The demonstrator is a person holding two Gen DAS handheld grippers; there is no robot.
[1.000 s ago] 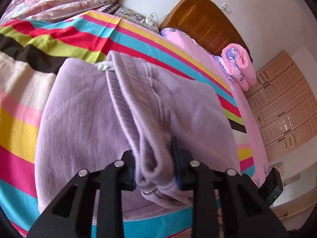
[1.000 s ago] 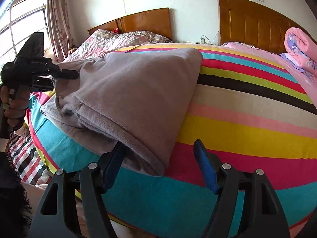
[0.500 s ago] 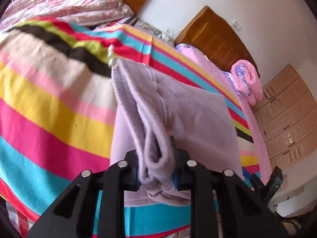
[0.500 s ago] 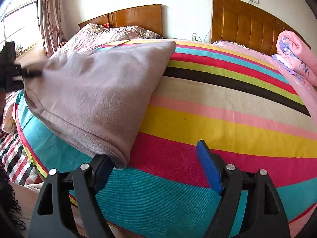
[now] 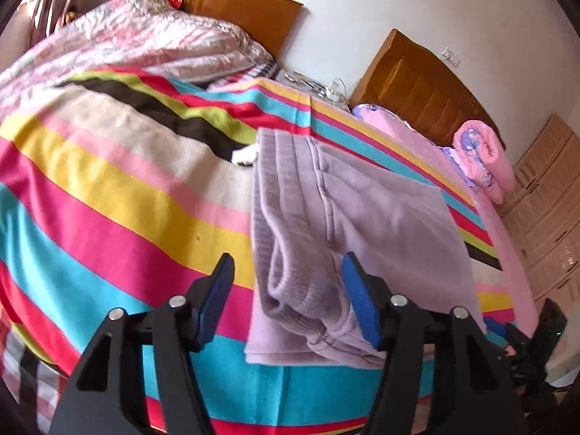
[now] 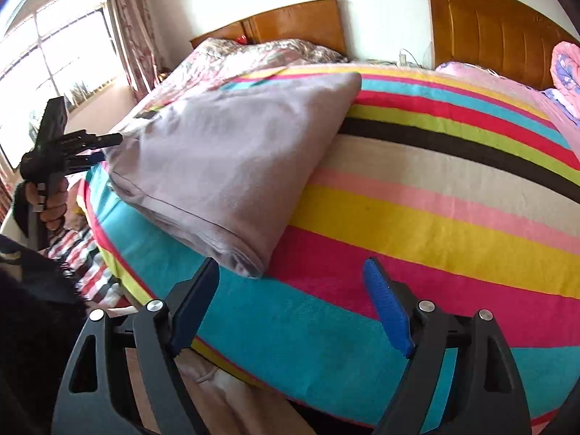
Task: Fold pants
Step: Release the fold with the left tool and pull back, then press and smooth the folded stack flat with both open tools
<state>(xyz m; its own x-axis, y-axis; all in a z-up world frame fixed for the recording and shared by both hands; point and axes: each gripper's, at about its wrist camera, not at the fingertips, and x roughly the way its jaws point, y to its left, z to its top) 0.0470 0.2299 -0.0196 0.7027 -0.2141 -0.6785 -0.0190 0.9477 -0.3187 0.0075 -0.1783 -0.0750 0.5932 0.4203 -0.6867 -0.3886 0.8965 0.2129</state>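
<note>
The lilac pants (image 5: 380,217) lie folded in a thick rectangle on the striped blanket (image 5: 108,195), ribbed waistband end nearest me. My left gripper (image 5: 286,264) straddles that waistband and its jaws are opening. The left pad stands clear of the cloth and the right pad is just at its edge. In the right wrist view the pants (image 6: 232,152) reach toward the bed's front edge. My right gripper (image 6: 290,268) hangs open just short of their near corner, its jaws still opening with nothing between them. The left gripper (image 6: 105,148) shows at the pants' far left end, held by a hand (image 6: 50,199).
A floral quilt (image 5: 145,36) lies on the neighbouring bed, with two wooden headboards (image 6: 489,25) against the wall. A rolled pink blanket (image 5: 485,156) sits at the right, cupboards (image 5: 551,210) beyond it. A window (image 6: 47,61) and curtain are at the left. The bed edge is just below both grippers.
My left gripper, shut on the waistband fold before, has spread its jaws and let it go. The fold has swung across and settled on the blanket. My right gripper backed off the pants' corner.
</note>
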